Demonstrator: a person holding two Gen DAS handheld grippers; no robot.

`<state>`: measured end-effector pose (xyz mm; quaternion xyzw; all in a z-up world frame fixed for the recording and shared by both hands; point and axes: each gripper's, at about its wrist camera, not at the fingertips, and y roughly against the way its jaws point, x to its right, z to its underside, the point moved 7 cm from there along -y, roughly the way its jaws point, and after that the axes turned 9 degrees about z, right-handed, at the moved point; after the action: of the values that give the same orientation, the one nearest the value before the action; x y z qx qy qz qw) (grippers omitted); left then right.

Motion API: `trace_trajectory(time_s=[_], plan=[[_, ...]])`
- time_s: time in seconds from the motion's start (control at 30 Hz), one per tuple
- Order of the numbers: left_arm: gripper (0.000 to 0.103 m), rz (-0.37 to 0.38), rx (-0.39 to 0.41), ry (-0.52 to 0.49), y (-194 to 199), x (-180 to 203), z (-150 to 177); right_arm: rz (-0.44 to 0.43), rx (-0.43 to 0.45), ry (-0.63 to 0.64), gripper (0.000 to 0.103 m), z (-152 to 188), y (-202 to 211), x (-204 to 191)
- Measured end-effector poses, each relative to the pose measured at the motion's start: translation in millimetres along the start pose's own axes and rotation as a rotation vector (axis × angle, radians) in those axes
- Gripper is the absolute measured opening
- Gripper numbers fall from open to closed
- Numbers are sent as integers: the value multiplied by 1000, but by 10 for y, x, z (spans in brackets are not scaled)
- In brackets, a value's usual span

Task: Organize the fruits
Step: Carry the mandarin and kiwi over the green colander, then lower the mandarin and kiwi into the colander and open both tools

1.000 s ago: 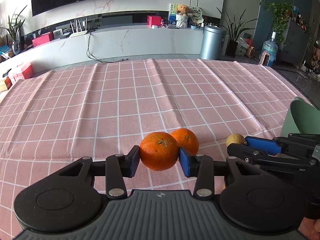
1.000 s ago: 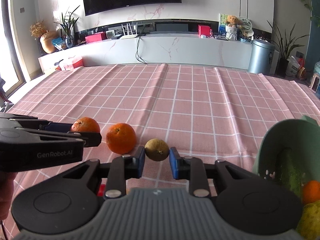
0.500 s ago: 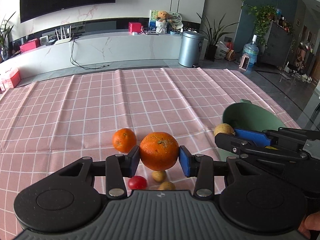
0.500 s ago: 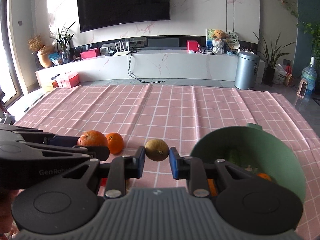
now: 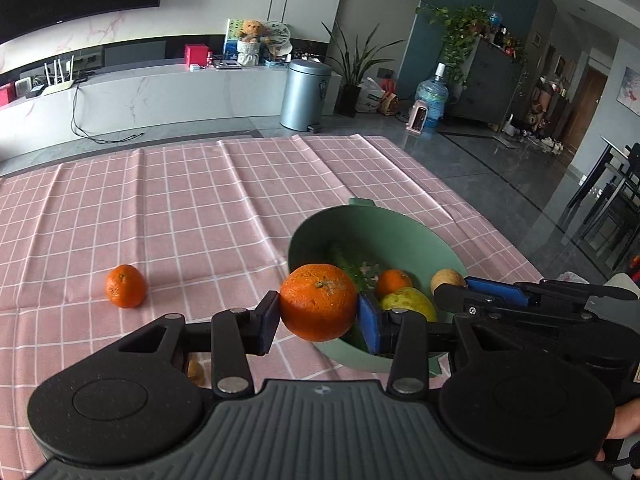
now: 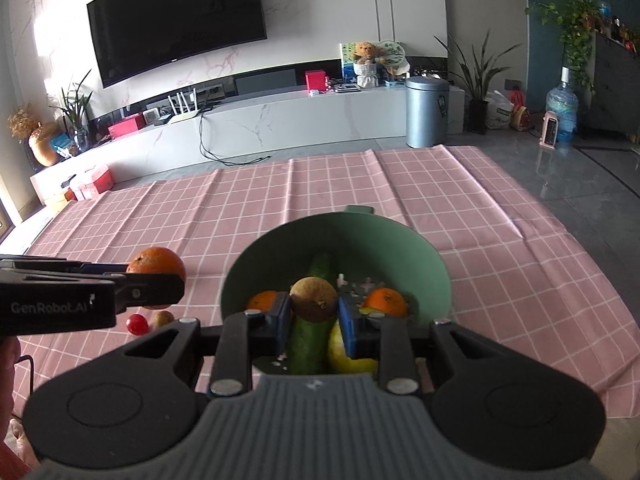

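Now: both grippers carrying fruit at the green bowl

I am holding a large orange (image 5: 318, 301) clamped in the left gripper (image 5: 318, 316) at the green bowl's (image 6: 400, 240) near-left rim. The right gripper (image 6: 314, 320) is pinching a small brown fruit (image 6: 314, 299) over the bowl's contents. A small orange (image 5: 126, 286) is lying left of the bowl on the pink tablecloth (image 5: 180, 208).

Left gripper (image 5: 318, 314) tilted downward, its 2 blue-padded jaws clamped on the sides of a large orange (image 5: 318, 302), held clear of the cloth. Right gripper (image 6: 314, 320) likewise angled down, jaws nearly together, pinching a small brownish-green fruit (image 6: 314, 299). Both grippers side by side, close but apart. Part of a hand (image 5: 622, 420) visible behind the right gripper's body.
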<state>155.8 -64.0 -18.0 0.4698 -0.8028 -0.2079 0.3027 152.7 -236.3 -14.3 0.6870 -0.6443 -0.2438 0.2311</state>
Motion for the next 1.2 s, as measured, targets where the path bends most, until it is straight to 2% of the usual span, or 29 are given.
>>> trace_trajectory(time_s=[0.2,0.43,0.77,0.97,1.07,1.2], plan=[[47,54,-55,3,-350,158,-122,26,-44,-65,22,-8,-100,303],[47,83,-127,-67,-796,369,-222,29,-80,-14,22,-21,-300,343],[47,85,-229,-126,-1200,411,-236,39,-123,139,22,-59,-641,371],[47,88,-290,-158,-1410,442,-216,38,-150,166,22,-55,-809,394],[47,59,-311,-174,-1504,430,-199,37,-163,166,22,-45,-855,390],[47,54,-325,-160,-1572,393,-165,35,-168,168,22,-35,-887,369]])
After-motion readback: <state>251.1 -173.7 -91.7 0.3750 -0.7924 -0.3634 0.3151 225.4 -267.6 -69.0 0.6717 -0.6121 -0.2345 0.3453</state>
